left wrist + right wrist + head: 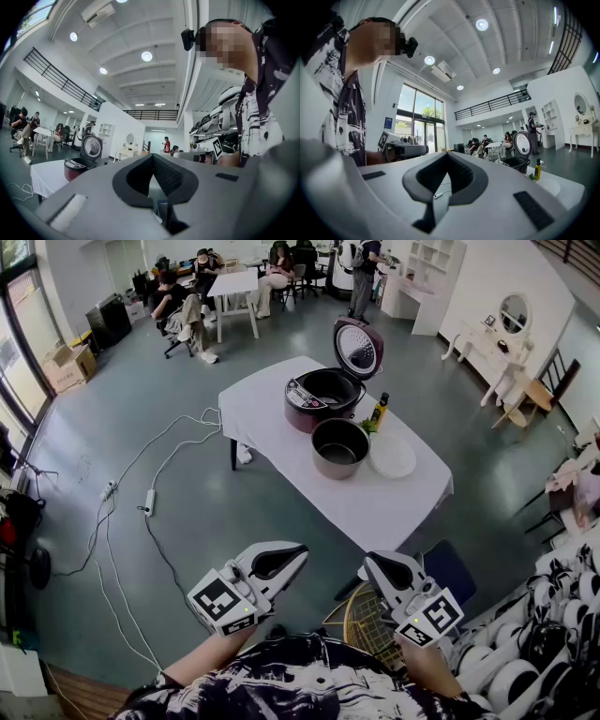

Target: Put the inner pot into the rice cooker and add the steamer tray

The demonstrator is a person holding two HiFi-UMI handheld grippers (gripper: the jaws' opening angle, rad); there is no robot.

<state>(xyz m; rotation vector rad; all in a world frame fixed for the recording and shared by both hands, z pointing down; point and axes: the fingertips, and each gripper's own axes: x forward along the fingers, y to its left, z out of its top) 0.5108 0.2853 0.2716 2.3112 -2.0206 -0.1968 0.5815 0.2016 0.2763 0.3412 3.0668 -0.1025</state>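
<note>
Both grippers hover low in front of the person, well short of the white-covered surface. The left gripper has its fingers closed tip to tip, with nothing between them; the right gripper has its fingers pressed together the same way, also empty. On the surface the dark red rice cooker stands with its lid swung up and its well open; the inner pot sits upright on the cloth just beside the cooker, on the side nearer the person, not inside it; the white steamer tray lies flat just to the pot's right; a yellow bottle stands near the cooker and the tray. People sit around another table far across the room; cables trail over the floor.
</note>
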